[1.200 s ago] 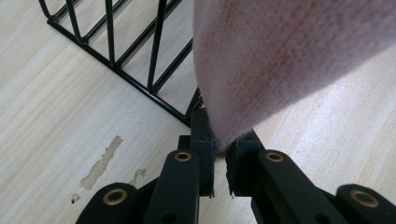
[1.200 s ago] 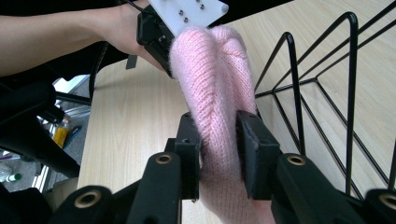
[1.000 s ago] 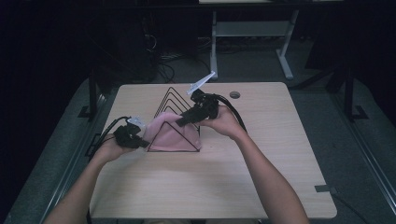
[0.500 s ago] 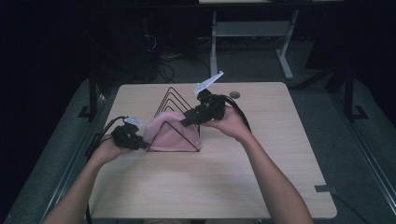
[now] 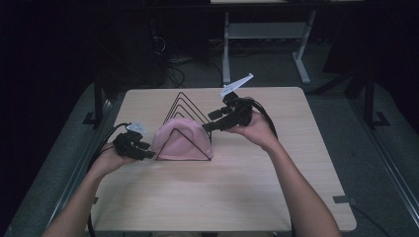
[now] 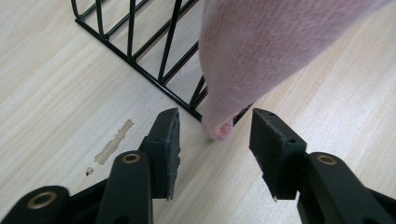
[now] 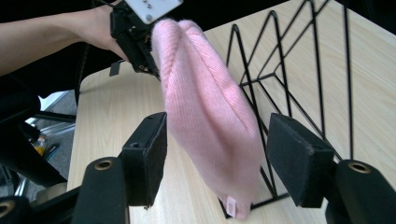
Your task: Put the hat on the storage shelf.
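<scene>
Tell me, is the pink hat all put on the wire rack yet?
Nearly. The pink hat already hangs over the front triangle of the black wire rack. Both the left gripper and the right gripper have just been opening, and their pads no longer press on the hat. What looks left is pulling both grippers away.

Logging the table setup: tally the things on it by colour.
Pink: 1, the hat
Black: 1, the wire rack
Dark, round, too small to identify: 1, an object at the table's far edge
Total: 3
</scene>
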Action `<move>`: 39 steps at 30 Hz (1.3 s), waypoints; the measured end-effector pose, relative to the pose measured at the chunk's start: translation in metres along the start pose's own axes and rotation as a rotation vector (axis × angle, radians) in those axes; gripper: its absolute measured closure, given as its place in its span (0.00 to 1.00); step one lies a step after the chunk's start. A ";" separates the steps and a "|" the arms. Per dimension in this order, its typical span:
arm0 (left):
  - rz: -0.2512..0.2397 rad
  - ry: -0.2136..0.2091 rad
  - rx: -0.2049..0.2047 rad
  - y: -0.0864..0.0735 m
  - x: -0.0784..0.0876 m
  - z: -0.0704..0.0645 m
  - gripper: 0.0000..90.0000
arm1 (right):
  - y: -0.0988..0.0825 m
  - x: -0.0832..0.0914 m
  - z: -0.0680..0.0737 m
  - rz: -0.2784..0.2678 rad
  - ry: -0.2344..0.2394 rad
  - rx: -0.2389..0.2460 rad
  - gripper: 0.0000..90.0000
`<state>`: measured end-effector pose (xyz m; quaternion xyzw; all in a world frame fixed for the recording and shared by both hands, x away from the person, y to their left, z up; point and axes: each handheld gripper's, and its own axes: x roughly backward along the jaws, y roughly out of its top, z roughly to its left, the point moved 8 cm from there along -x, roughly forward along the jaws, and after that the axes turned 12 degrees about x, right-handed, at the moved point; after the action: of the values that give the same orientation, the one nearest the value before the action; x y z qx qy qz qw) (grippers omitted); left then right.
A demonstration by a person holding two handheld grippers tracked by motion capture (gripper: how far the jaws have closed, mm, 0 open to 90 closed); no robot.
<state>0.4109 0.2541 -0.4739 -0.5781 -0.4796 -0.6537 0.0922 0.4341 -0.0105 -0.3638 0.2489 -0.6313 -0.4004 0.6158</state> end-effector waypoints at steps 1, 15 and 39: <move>-0.005 0.002 0.004 0.000 0.001 0.000 0.56 | -0.002 0.002 -0.001 0.002 -0.007 -0.003 0.41; -0.041 -0.011 0.041 -0.003 0.012 -0.003 0.46 | -0.026 0.038 -0.009 -0.005 -0.091 -0.048 0.36; -0.080 0.001 0.056 -0.017 0.025 -0.009 0.36 | -0.101 0.084 -0.012 0.000 -0.205 -0.176 0.30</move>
<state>0.3855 0.2670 -0.4610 -0.5555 -0.5202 -0.6434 0.0824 0.4176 -0.1363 -0.3981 0.1519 -0.6535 -0.4775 0.5674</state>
